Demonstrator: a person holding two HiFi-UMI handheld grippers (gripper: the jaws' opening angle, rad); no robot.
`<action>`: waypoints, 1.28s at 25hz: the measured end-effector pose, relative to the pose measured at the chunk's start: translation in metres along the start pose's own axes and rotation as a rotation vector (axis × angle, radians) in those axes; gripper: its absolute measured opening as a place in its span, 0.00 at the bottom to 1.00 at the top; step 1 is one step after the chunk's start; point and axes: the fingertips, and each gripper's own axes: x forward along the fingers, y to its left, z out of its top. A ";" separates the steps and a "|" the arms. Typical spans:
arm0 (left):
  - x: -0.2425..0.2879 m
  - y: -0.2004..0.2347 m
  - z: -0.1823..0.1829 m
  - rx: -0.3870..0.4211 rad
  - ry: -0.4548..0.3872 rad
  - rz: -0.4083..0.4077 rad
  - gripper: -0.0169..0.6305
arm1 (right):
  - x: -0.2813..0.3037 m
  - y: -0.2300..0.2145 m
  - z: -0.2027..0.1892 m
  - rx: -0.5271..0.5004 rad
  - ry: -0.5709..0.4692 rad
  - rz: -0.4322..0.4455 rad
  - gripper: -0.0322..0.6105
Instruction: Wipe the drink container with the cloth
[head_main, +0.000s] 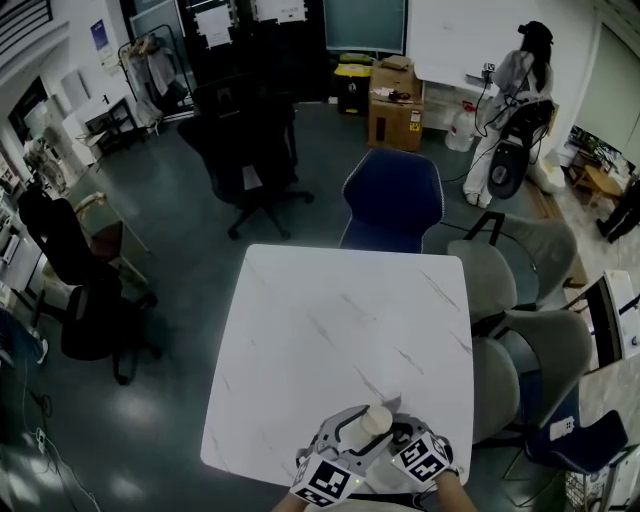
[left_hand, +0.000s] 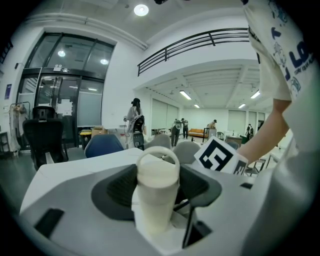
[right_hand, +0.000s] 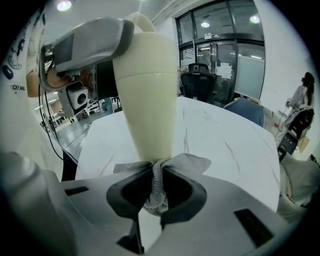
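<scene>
One drink container (left_hand: 156, 175), one cloth (right_hand: 192, 162), two grippers. The left gripper (left_hand: 159, 189) has its jaws closed against the cream container's sides and holds it upright over the near edge of the white table (head_main: 330, 330). The right gripper (right_hand: 156, 189) has its jaws pinched tight on the bunched grey cloth, which touches the container's narrow lower end.

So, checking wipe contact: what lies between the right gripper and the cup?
Only the cloth: the right gripper pinches it, and its bunched end reaches the cup's narrow lower end. The right gripper view shows this.
</scene>
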 end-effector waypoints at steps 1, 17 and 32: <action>0.000 0.000 0.000 0.001 -0.001 -0.002 0.43 | 0.000 0.000 0.000 -0.001 -0.001 0.002 0.12; -0.003 0.000 -0.001 0.052 0.018 -0.107 0.43 | -0.024 0.002 0.020 -0.031 -0.045 0.016 0.12; -0.003 0.000 -0.002 0.094 0.036 -0.205 0.43 | -0.059 0.001 0.051 -0.109 -0.102 0.004 0.12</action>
